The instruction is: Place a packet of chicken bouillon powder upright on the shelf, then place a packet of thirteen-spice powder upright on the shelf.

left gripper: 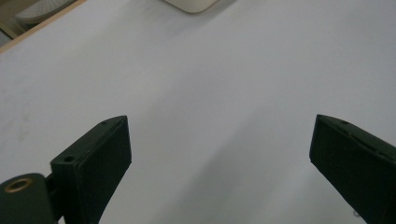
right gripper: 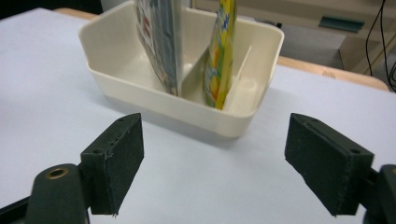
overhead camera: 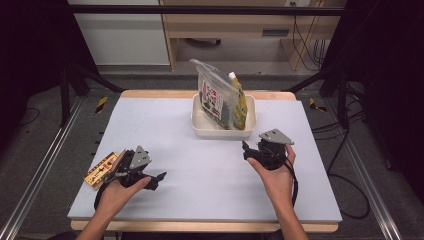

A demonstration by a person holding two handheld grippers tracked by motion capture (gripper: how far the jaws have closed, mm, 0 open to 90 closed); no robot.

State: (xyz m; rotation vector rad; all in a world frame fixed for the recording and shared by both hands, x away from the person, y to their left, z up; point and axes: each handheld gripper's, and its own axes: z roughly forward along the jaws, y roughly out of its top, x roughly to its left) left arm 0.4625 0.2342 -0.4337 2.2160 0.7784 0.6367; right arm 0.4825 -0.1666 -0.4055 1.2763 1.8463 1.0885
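Right gripper is standing with jaws spread wide and nothing between them, facing the cream tray just ahead, where a packet and yellow bottle are standing upright. Left gripper, also spread and empty, is resting well apart, beside a flat box

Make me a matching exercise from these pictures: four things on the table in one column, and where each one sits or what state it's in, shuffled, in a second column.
Things:
1. clear packet
2. yellow pouch
3. flat snack box
4. right gripper

Places or states:
A. lies flat on the table by its left edge, next to the left hand
B. jaws apart, nothing between them, facing the cream bin
C. stands upright in the bin's left part
D. stands in the bin with its white cap up, right of the other item

Pairs: 1-C, 2-D, 3-A, 4-B
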